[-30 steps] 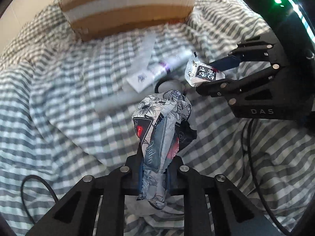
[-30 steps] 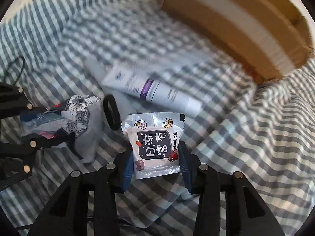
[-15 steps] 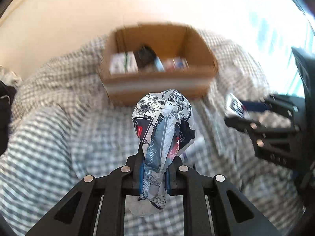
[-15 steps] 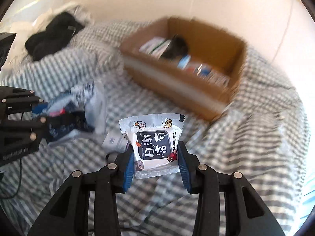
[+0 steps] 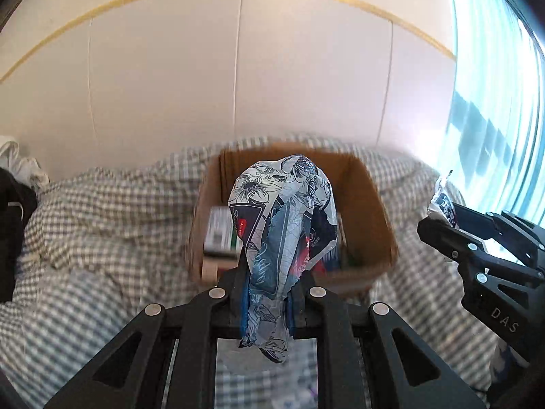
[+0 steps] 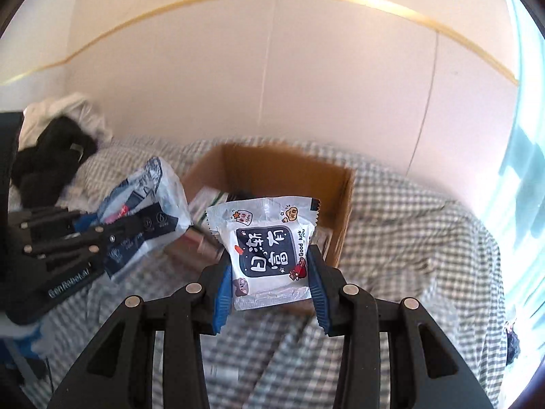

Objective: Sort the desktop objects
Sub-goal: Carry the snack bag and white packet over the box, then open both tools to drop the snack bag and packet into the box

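Carrying one item in each hand-held gripper, both raised above the checked bedcover and aimed at the cardboard box.

Left hand-held gripper: clamped nearly shut on a crumpled floral packet, pinched low down, long axis upright, top bulging above the fingers. Box directly ahead and below, packet masking the middle of its opening.

Right hand-held gripper: blue pads pressed on both side edges of a white snack pouch, printed face to the camera, pouch upright. Box ahead and below, open mouth just behind the pouch.

Spacing: left unit seen at the left of the right wrist view, right unit at the right edge of the left wrist view; side by side, neither clearly nearer the box. Judged: forward travel over the near wall required before either release; collision between units possible if both go together.

Box contents: several small cartons and packets on the floor, blurred, not identifiable. Room remaining. Dark and white clothing heaped at far left, untouched.
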`<state>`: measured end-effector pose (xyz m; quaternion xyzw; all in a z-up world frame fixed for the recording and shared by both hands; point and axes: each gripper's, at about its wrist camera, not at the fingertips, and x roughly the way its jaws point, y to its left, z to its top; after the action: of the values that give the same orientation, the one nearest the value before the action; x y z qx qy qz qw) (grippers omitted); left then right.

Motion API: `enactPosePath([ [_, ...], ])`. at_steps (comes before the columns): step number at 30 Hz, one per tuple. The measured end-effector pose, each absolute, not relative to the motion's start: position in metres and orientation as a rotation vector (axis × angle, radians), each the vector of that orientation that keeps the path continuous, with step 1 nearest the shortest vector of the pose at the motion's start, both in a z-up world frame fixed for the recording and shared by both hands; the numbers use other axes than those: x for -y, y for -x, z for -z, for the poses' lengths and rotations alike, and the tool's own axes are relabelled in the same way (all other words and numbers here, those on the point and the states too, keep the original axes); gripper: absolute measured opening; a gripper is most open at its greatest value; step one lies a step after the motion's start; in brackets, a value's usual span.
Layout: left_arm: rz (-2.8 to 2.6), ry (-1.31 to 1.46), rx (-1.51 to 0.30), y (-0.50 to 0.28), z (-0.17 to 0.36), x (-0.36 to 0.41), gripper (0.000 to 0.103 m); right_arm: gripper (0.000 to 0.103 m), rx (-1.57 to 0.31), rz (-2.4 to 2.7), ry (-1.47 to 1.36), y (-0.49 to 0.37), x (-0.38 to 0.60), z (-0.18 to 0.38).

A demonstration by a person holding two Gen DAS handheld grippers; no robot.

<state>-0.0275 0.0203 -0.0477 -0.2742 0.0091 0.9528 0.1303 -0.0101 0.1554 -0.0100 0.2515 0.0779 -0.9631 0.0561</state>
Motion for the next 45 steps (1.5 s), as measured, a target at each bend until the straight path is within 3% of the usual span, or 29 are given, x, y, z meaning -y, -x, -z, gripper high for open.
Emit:
enactPosePath([
  [9,-2.808,0.707,-0.003,0.082,0.031,-0.029,0.016,0.040,-0.179,3.031,-0.694,0.063,-0.160,-0.006],
  [22,-2.762,0.875,-0.021,0.167,0.073,-0.052,0.018,0.041,-0.126,2.974,-0.887,0.143,-0.167,0.036],
  [23,-2.761,0.909,-0.028,0.173,0.075,-0.052,0.020,0.041,-0.122,2.970,-0.898,0.146,-0.169,0.038],
  [25,-2.767,0.949,-0.016,0.179,0.078,-0.051,0.036,0.055,-0.107,2.967,-0.894,0.151,-0.173,0.044],
  [27,-2.778,0.951,0.017,0.179,0.076,-0.051,0.074,0.065,-0.125,2.992,-0.869,0.146,-0.179,0.046],
  [29,-2.804,0.918,0.050,0.172,0.071,-0.046,0.085,0.072,-0.126,2.996,-0.865,0.145,-0.185,0.046],
  [36,-2.829,0.899,0.050,0.148,0.051,-0.034,0.090,0.085,-0.102,3.012,-0.790,0.119,-0.193,0.030],
  [39,-2.862,0.857,0.022,0.126,0.044,-0.030,0.103,0.098,-0.088,3.003,-0.761,0.102,-0.198,0.024],
  [40,-2.875,0.829,0.014,0.116,0.041,-0.027,0.103,0.102,-0.088,3.000,-0.747,0.094,-0.200,0.022],
  [45,-2.884,0.787,-0.027,0.080,0.033,-0.018,0.103,0.103,-0.127,3.023,-0.752,0.067,-0.199,0.018],
])
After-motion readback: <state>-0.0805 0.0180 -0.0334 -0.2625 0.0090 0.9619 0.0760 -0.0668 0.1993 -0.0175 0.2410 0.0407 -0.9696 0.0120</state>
